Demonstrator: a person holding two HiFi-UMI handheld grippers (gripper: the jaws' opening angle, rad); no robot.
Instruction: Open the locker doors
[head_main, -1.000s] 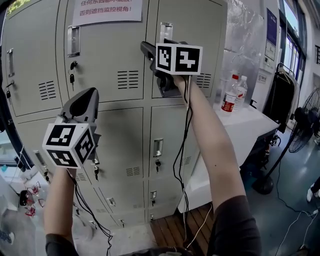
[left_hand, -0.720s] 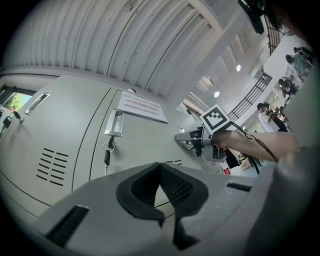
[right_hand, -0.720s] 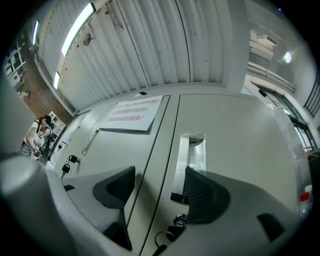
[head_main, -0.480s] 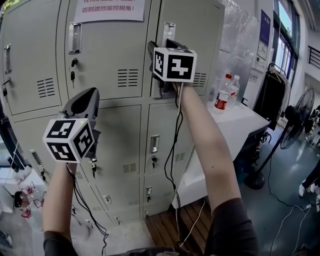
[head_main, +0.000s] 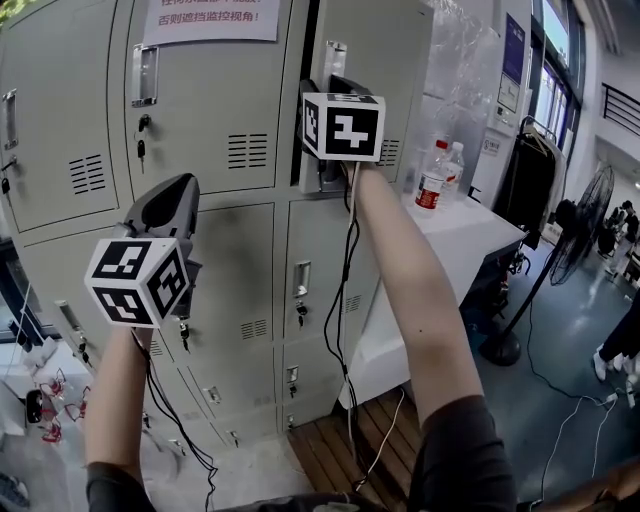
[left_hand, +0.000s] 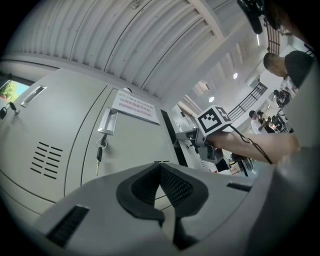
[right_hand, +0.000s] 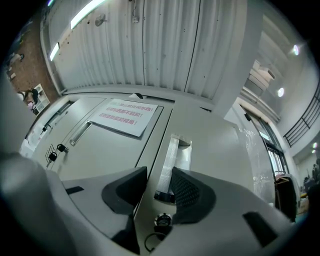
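We are holding the right gripper (head_main: 316, 100) up at the upper right locker door (head_main: 375, 40), at the far top of the grey lockers (head_main: 230, 260). Its jaws are clamping the door's left edge. In the right gripper view the left jaw is sitting outside that edge and the right jaw is resting in the recess of the vertical handle (right_hand: 172, 155). The metal strip is filling the space between them, so the claw is only partly open and biting on that strip. The lock (right_hand: 161, 220) is showing just below the jaws. In the head view a dark slit is running down the door's left side, so we are judging it to be just ajar and hinged on its right.

The left gripper (head_main: 172, 195) is hanging lower and nearer to us, in front of the middle row and apart from it. Its pads are pressing together at the tips with nothing between them.

We are expecting this door to be thin painted sheet steel: light, stiff and free on its hinges, but smooth enough for the pads to slide. The handle lip on the edge away from the hinge is looking like the best hold. The neighbouring door to the left is offering the same kind of handle (head_main: 145, 75), with keys (head_main: 140, 150) dangling under it.
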